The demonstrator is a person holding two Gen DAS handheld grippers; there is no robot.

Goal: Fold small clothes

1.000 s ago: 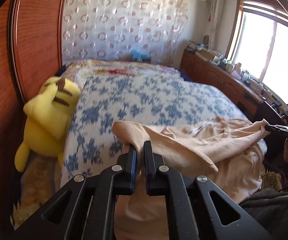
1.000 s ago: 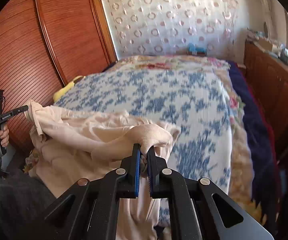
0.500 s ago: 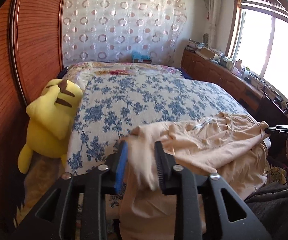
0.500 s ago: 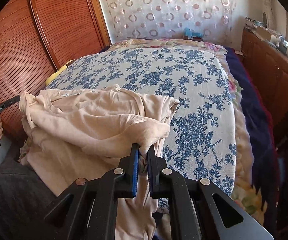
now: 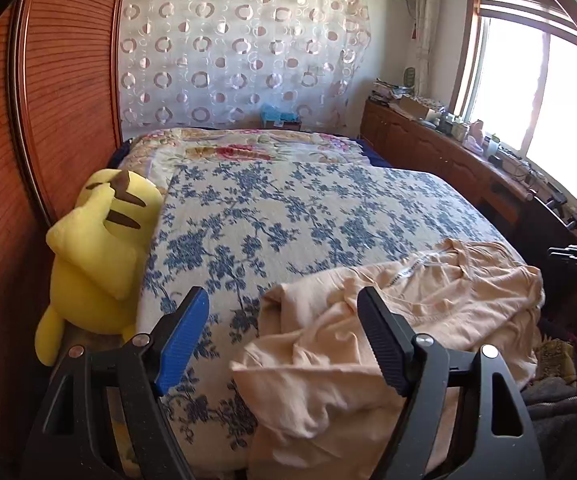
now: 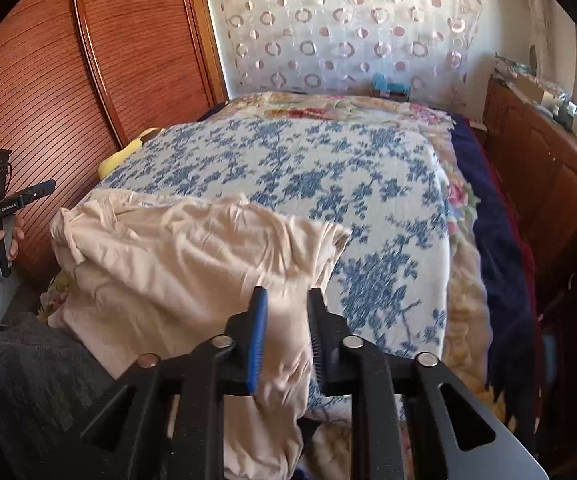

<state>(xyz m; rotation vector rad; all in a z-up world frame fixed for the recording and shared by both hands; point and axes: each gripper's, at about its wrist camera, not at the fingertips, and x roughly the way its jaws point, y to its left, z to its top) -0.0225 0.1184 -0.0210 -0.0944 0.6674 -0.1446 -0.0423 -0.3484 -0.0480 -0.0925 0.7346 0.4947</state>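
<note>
Nearest the person, the peach-coloured garment (image 5: pixel 388 320) lies rumpled at the foot of the bed (image 5: pixel 288 208), its near edge spilling over the mattress side toward the person's lap. The risk from here is that this overhanging part drags the rest off the bed, or that the loose heap settles in creases and no clean fold line can be found; both would come from letting go before the cloth is spread flat. The left tongs (image 5: pixel 284 336) stand wide and are opening further, with the cloth lying below and between the jaws but no pad pressing on it. The right tongs (image 6: pixel 286 332) are only partly spread and also opening; a fold of the garment (image 6: pixel 192 264) hangs between the jaws, apparently slipping free rather than pinched. Farther off, a yellow plush toy (image 5: pixel 100 252) leans at the bed's left edge against the wooden wardrobe (image 5: pixel 48 120), and a patterned curtain (image 5: pixel 240 56) hangs behind.
</note>
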